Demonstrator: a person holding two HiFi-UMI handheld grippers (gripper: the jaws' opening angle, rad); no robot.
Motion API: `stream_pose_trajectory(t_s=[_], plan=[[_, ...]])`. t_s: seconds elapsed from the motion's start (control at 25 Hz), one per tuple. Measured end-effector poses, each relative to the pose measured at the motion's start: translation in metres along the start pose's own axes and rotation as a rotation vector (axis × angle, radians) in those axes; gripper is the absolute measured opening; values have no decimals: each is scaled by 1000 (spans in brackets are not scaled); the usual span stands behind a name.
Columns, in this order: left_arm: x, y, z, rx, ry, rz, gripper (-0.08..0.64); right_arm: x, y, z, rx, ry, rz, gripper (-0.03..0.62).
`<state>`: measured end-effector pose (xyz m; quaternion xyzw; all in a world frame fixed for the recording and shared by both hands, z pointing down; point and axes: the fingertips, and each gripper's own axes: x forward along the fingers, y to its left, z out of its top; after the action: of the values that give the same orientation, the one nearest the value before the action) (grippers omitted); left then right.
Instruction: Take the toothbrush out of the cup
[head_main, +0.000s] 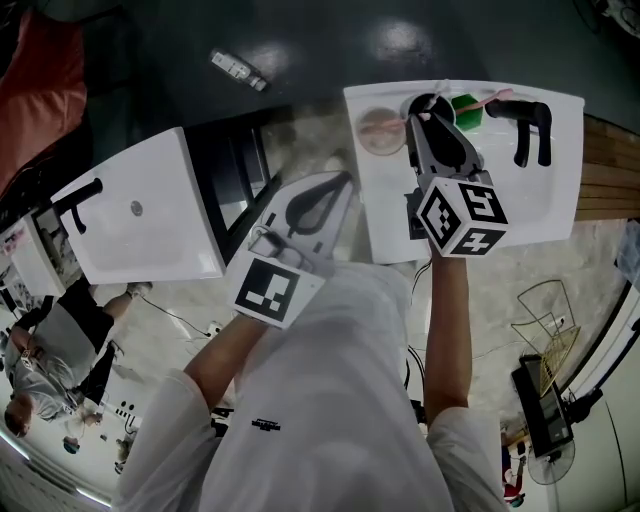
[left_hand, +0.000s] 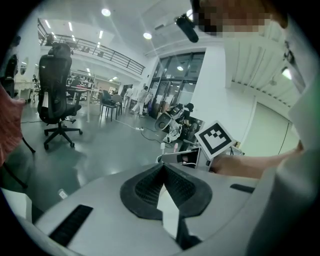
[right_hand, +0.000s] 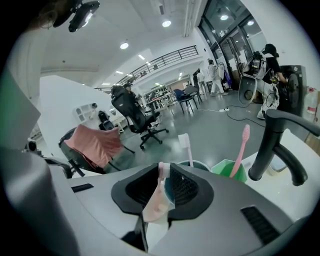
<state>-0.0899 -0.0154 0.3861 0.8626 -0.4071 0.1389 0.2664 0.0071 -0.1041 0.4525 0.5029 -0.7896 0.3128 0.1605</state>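
At the right gripper (right_hand: 164, 170) the jaws are narrowed to a slim gap and the pads pinch a pale pink toothbrush (right_hand: 161, 182) near their tips. It sits dead centre between the jaws, long axis roughly upright, lower part leaning near and left. Just behind it is the dark teal cup (right_hand: 198, 164) at the far edge of the sink (head_main: 540, 200). The toothbrush probably stands in that cup, but the jaws hide its foot. It is not lifted clear yet.

The same cup holds a white brush (right_hand: 185, 143), head up. Right of it is a green cup (right_hand: 226, 170) with a pink brush (right_hand: 244, 142), then the black faucet (right_hand: 272, 145). A pinkish cup (head_main: 381, 131) sits left of the teal one.

The left gripper (left_hand: 164, 167) has its jaws closed tip to tip with nothing in them. It hangs off the sink's left edge, well apart from the cups, so the right hand is the working one.

Next move, as a judgement: pull up along the handle's axis, clear of the white brush and the rim, since the cup could tip.

No writing is legible. There are only square markers on each gripper's cube (head_main: 462, 215), and a bottle (head_main: 238, 69) on the far floor whose label is unreadable.
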Motion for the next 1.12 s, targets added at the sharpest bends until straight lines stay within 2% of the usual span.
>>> stream_pose_trajectory(t_s=[0.48, 1.12], plan=[[-6, -2, 6, 3, -22, 1, 3, -9, 15, 12, -30, -52, 14, 57], [-22, -10, 16, 24, -67, -19, 3, -66, 37, 46, -87, -182, -17, 55]])
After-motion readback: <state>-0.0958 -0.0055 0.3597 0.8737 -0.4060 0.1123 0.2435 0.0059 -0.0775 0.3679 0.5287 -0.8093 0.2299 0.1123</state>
